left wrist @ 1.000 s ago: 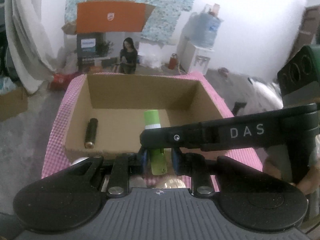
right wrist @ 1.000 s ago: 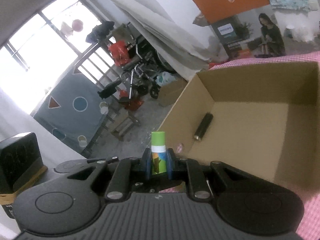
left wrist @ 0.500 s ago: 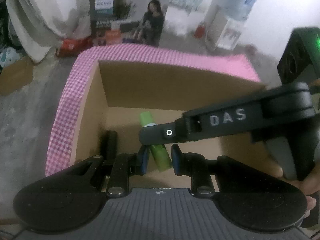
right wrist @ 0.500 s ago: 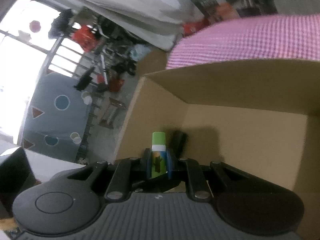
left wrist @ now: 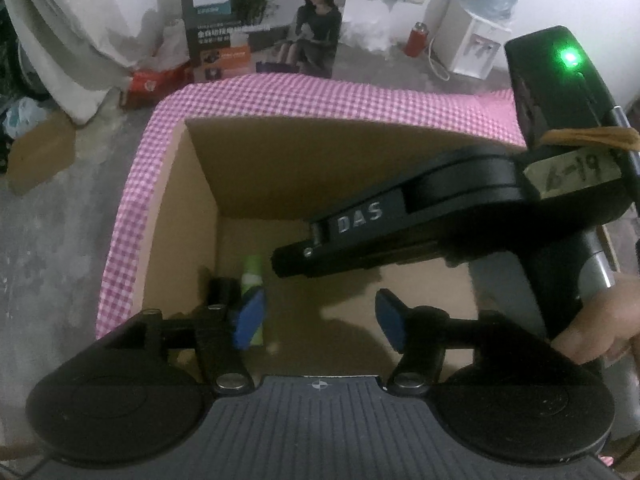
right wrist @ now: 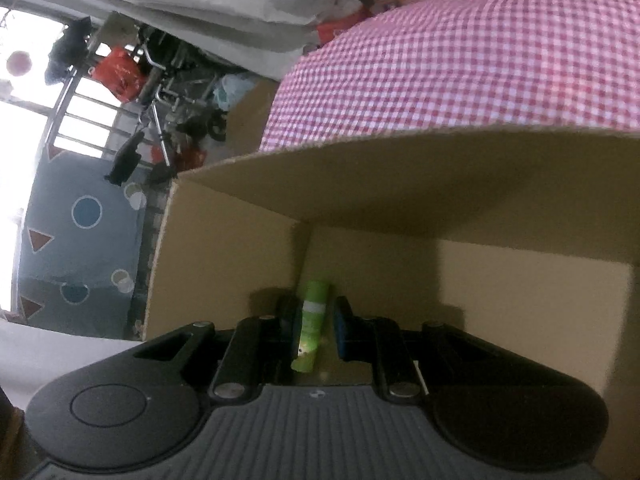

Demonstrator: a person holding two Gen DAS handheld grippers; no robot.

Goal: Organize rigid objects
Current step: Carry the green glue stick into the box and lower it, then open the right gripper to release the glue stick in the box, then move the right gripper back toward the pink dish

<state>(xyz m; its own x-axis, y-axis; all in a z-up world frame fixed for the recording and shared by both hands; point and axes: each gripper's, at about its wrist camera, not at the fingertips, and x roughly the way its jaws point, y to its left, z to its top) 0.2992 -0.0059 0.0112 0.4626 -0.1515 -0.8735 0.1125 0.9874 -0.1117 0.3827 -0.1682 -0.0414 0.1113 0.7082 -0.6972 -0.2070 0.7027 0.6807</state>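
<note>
An open cardboard box (left wrist: 280,168) stands on a pink checked cloth (left wrist: 320,96). My left gripper (left wrist: 318,318) hangs inside the box, its jaws opening with nothing between the blue pads. A lime green tube (left wrist: 252,272) lies on the box floor against the left pad, and a dark cylinder (left wrist: 219,290) lies just left of it. My right gripper (right wrist: 318,322) is shut on a green-capped tube (right wrist: 312,320), blurred here, low in the box (right wrist: 400,184) and aimed at its far left corner. Its finger (left wrist: 360,220) crosses the left wrist view from the right.
A person's hand (left wrist: 600,320) grips the right tool at the right edge. Beyond the table stand a printed carton (left wrist: 260,20), a red bottle (left wrist: 416,38) and a water dispenser (left wrist: 472,48). Room clutter and a bright window (right wrist: 24,128) lie to the left.
My left jaws have spread and let go of the lime tube, which now rests on the box floor. Both grippers have sunk deeper into the box. The right still holds its tube.
</note>
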